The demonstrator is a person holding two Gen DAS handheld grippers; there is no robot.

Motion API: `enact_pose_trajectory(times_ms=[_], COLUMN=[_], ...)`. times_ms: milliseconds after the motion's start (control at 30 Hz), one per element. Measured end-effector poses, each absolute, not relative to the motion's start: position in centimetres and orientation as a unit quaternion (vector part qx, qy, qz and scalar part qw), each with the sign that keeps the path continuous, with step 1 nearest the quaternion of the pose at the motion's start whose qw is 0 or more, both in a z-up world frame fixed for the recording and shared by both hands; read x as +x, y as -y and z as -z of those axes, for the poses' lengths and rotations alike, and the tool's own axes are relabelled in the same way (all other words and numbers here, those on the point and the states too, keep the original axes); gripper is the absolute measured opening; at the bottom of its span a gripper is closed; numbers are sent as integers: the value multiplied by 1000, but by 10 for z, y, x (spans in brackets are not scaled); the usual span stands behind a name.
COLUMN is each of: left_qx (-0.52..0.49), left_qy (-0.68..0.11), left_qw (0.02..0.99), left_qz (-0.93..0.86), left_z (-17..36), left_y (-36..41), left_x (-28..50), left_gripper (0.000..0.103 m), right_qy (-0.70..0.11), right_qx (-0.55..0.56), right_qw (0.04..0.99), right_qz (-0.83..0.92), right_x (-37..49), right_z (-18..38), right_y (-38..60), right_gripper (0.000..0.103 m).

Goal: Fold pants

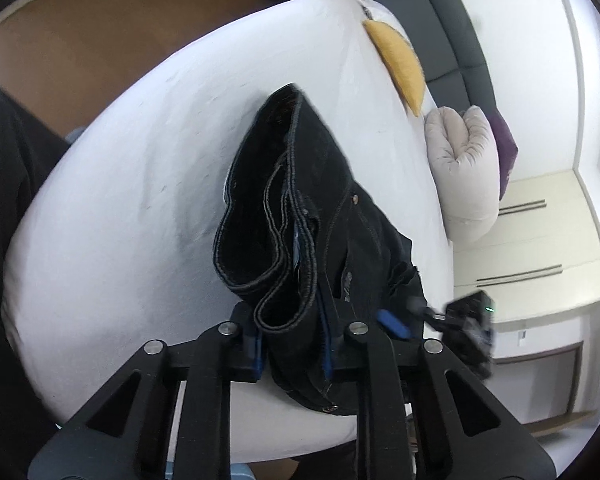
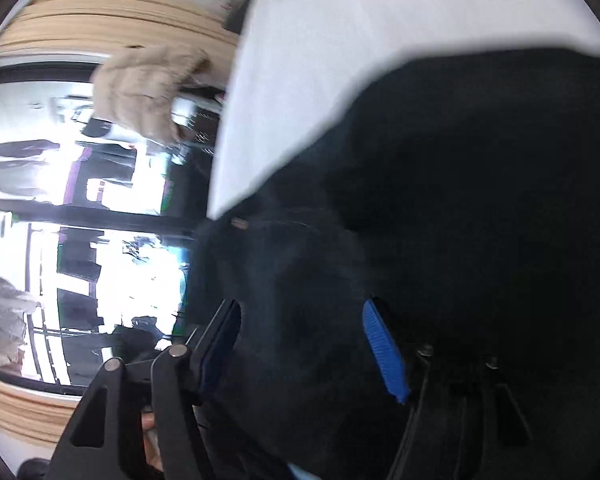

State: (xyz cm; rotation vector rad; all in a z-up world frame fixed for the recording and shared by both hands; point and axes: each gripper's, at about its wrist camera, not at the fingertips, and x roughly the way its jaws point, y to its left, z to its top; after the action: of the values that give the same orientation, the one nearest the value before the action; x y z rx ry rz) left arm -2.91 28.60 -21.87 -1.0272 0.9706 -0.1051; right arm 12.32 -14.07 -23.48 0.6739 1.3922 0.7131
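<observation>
Both the left gripper [image 1: 290,346] and the right gripper [image 2: 304,344] pinch the black pants [image 1: 300,208] over the bed [image 1: 120,208] (pillows [image 1: 460,172] beyond).

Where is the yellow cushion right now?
In the left wrist view, the yellow cushion lies at the far upper right of the white bed, beyond the black pants, near the beige pillow.

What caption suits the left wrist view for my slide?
Left gripper clamps folded black jeans above a white bed.
</observation>
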Motion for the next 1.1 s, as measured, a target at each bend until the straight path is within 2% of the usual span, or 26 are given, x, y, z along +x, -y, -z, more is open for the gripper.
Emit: enact_pose_trajectory(times_ms=[200,300,467,700,1000,1067,1100], left_qx=[-385,-320,-194,2,106,130,136], left_qy=[-423,-411,-397,-380,-382,-381,-382], left_qw=[816,847,887,906,892,889,887], left_qz=[80,101,137,184,217,218,221], left_z=[163,133,102,102,121,125,127], left_y=[-246,-212,-133,-20,75,92,97], left_x=[-3,9,24,27,35,36,36], left_gripper=[15,15,15,15,15,15,15], right_qy=[-605,-580,-558,-564,-589,-593,-593], right_qx=[311,326,306,242,126,96,75], right_qw=[658,657,661,658,684,689,697], right_qz=[-323,-354,-397,-436,-412,-405,-396], right_x=[115,117,127,141,131,127,126], right_z=[216,185,142,109,92,94,94], right_y=[146,152,151,134,133,132,131], right_gripper=[66,67,76,80,84,83,76])
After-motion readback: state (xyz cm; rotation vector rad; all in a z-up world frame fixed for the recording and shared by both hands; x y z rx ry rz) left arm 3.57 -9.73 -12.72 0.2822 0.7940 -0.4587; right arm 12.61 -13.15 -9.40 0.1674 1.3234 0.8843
